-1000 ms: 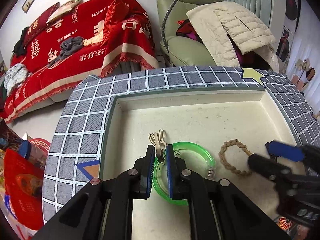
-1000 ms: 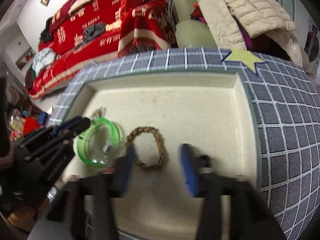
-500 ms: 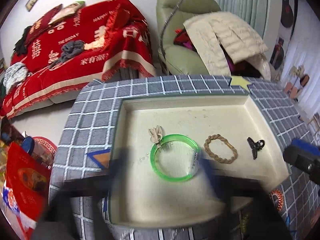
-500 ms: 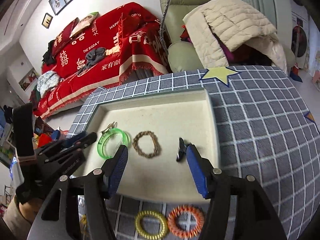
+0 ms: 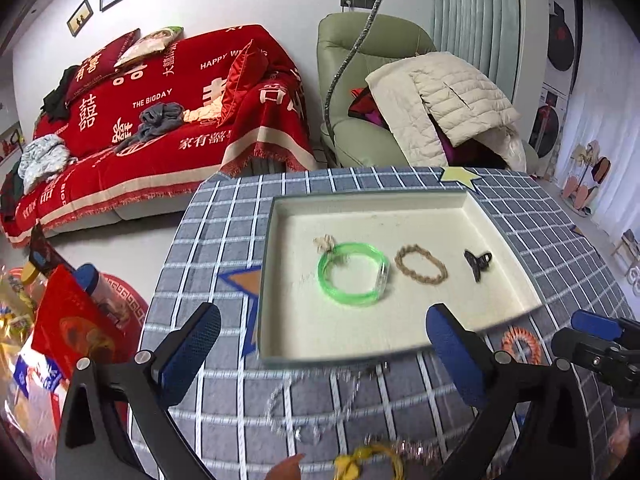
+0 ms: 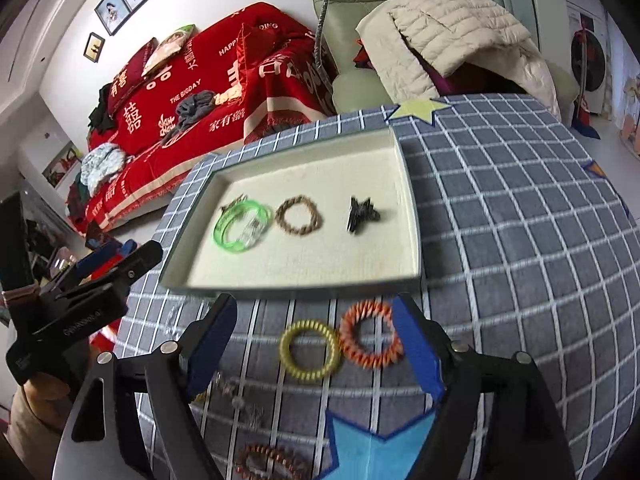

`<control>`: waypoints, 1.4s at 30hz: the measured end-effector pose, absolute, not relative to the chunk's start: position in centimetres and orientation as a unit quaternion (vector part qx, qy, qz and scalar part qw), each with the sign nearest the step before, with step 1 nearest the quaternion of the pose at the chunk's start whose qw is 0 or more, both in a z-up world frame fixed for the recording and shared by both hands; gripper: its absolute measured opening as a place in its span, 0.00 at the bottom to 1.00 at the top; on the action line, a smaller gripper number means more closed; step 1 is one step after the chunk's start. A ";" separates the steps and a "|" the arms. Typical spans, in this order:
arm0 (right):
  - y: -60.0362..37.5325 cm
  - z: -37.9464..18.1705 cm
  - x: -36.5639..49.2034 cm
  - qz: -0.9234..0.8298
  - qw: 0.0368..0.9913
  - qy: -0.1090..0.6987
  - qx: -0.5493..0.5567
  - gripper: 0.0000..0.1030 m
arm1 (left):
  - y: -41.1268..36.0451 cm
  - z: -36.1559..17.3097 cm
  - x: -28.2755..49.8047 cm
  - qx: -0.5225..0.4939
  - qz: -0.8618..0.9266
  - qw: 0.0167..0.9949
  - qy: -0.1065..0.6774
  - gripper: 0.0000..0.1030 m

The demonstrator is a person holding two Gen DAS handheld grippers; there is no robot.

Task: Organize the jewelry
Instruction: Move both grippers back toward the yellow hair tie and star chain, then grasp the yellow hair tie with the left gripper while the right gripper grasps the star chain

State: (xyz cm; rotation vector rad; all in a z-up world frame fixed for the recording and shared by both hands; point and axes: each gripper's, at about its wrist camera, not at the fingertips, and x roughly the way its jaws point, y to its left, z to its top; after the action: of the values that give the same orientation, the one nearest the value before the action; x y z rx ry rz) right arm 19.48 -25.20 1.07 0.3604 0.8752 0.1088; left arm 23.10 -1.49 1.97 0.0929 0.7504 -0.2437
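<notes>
Both grippers hovering empty over the checked tablecloth, jewelry lying in the cream tray.

The left gripper [image 5: 320, 354] is standing spread wide, nothing between its blue pads; the right gripper [image 6: 316, 344] has just been opening its jaws and is gripping nothing, though the yellow coil ring [image 6: 310, 350] and the orange coil ring [image 6: 371, 334] are lying on the cloth between its fingers. In the tray [image 5: 360, 344] a green bangle [image 5: 353, 273] is resting against a small beige bow [image 5: 325, 243], with a braided brown bracelet [image 5: 420, 264] beside it and a black claw clip [image 5: 478, 263] further right — all apart from both grippers. The left view alone is showing a thin silvery chain [image 5: 312, 408] and a yellow trinket [image 5: 368, 460] near its bottom edge; the right view alone is showing a copper coil ring [image 6: 272, 462] and a blue star patch [image 6: 380, 448]. A red-covered sofa [image 5: 160, 120] is standing behind the table.
</notes>
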 end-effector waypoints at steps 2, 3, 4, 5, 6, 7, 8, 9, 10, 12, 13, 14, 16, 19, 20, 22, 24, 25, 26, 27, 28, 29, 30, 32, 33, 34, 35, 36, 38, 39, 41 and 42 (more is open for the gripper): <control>-25.0 0.7 18.7 0.059 0.888 0.420 0.175 0.84 | -1.0 1.8 22.1 0.049 -0.115 0.922 0.367 1.00; -24.9 0.6 18.3 0.063 0.887 0.421 0.176 0.84 | -0.7 1.6 21.6 0.051 -0.113 0.921 0.369 1.00; -24.7 0.4 18.0 0.066 0.887 0.423 0.176 0.84 | -0.4 1.4 21.1 0.053 -0.111 0.921 0.371 1.00; -24.5 0.3 17.6 0.069 0.886 0.425 0.175 0.84 | -0.1 1.2 20.6 0.055 -0.107 0.920 0.372 1.00; -24.3 0.2 17.2 0.072 0.885 0.426 0.173 0.84 | 0.2 0.9 20.0 0.056 -0.104 0.920 0.373 1.00; -24.1 0.1 16.9 0.075 0.884 0.429 0.170 0.84 | 0.5 0.7 19.7 0.056 -0.101 0.920 0.375 1.00; -23.8 0.0 16.6 0.079 0.883 0.433 0.164 0.84 | 0.7 0.4 19.3 0.055 -0.097 0.919 0.377 1.00; -23.5 -0.1 16.3 0.082 0.881 0.439 0.158 0.84 | 1.1 0.0 18.9 0.054 -0.092 0.918 0.381 1.00; -23.2 -0.2 16.1 0.084 0.880 0.443 0.149 0.84 | 1.3 -0.2 18.5 0.053 -0.090 0.918 0.383 1.00; -22.7 -0.4 15.7 0.087 0.880 0.447 0.137 0.84 | 1.9 -0.9 17.9 0.051 -0.082 0.914 0.393 1.00; -22.3 -0.6 15.5 0.091 0.879 0.450 0.131 0.84 | 2.1 -1.3 17.7 0.049 -0.078 0.913 0.397 1.00; -22.0 -0.8 15.3 0.095 0.877 0.453 0.126 0.84 | 2.3 -1.7 17.4 0.046 -0.074 0.911 0.404 1.00; -21.3 -1.1 15.1 0.100 0.875 0.459 0.114 0.84 | 2.6 -2.5 17.0 0.038 -0.078 0.905 0.416 1.00; -20.3 -1.7 15.0 0.111 0.872 0.467 0.096 0.84 | 2.7 -3.4 16.5 0.036 -0.079 0.900 0.426 1.00; -20.0 -1.8 15.0 0.114 0.871 0.469 0.092 0.84 | 2.6 -3.6 16.4 0.037 -0.080 0.899 0.428 1.00; -19.6 -2.1 15.1 0.117 0.868 0.475 0.084 0.84 | 2.6 -4.1 16.2 0.034 -0.081 0.897 0.433 1.00; -19.2 -2.4 15.4 0.121 0.866 0.480 0.075 0.84 | 2.4 -4.4 16.4 0.032 -0.081 0.895 0.438 1.00; -19.0 -2.5 15.5 0.122 0.865 0.481 0.070 0.84 | 2.3 -4.6 16.4 0.030 -0.081 0.893 0.441 1.00; -18.8 -2.6 15.5 0.124 0.865 0.482 0.065 0.84 | 2.2 -4.8 16.5 0.030 -0.081 0.892 0.443 1.00; -18.6 -2.7 15.6 0.127 0.864 0.483 0.057 0.84 | 2.1 -5.0 16.6 0.031 -0.081 0.891 0.446 1.00; -18.4 -2.7 15.7 0.129 0.864 0.484 0.051 0.83 | 1.9 -5.1 16.6 0.034 -0.081 0.890 0.447 1.00; -18.1 -2.8 15.8 0.132 0.863 0.485 0.042 0.80 | 1.8 -5.2 16.6 0.038 -0.081 0.890 0.448 1.00; -17.7 -2.8 15.8 0.136 0.863 0.486 0.032 0.79 | 1.6 -5.4 16.6 0.042 -0.082 0.889 0.449 1.00; -17.2 -3.0 15.9 0.143 0.862 0.487 0.017 0.74 | 1.4 -5.8 16.8 0.046 -0.083 0.885 0.456 1.00; -17.0 -3.1 16.0 0.146 0.861 0.488 0.008 0.73 | 1.3 -6.0 16.9 0.047 -0.082 0.883 0.459 1.00; -16.8 -3.3 16.0 0.148 0.859 0.490 0.003 0.72 | 1.3 -6.1 16.9 0.048 -0.083 0.883 0.460 1.00; -16.6 -3.4 16.1 0.150 0.858 0.492 -0.001 0.70 | 1.2 -6.2 16.9 0.050 -0.083 0.882 0.461 1.00; -16.5 -3.6 16.2 0.152 0.856 0.494 -0.004 0.68 | 1.1 -6.3 16.9 0.051 -0.083 0.882 0.462 1.00; -16.2 -3.8 16.3 0.157 0.854 0.495 -0.010 0.64 | 1.1 -6.4 16.9 0.055 -0.083 0.881 0.463 1.00; -16.1 -3.9 16.3 0.158 0.854 0.496 -0.014 0.64 | 1.0 -6.5 16.9 0.056 -0.082 0.881 0.463 1.00; -15.7 -4.2 16.5 0.162 0.852 0.497 -0.027 0.60 | 0.9 -6.7 17.0 0.059 -0.082 0.879 0.466 0.95; -15.5 -4.3 16.7 0.164 0.850 0.499 -0.033 0.58 | 0.9 -6.9 17.2 0.058 -0.084 0.876 0.471 0.94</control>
State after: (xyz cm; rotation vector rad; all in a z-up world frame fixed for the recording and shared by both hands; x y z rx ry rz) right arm 16.66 -15.52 -4.34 -0.0697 1.0505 0.3458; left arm 17.15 0.90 -6.88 0.1210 0.9820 -0.1756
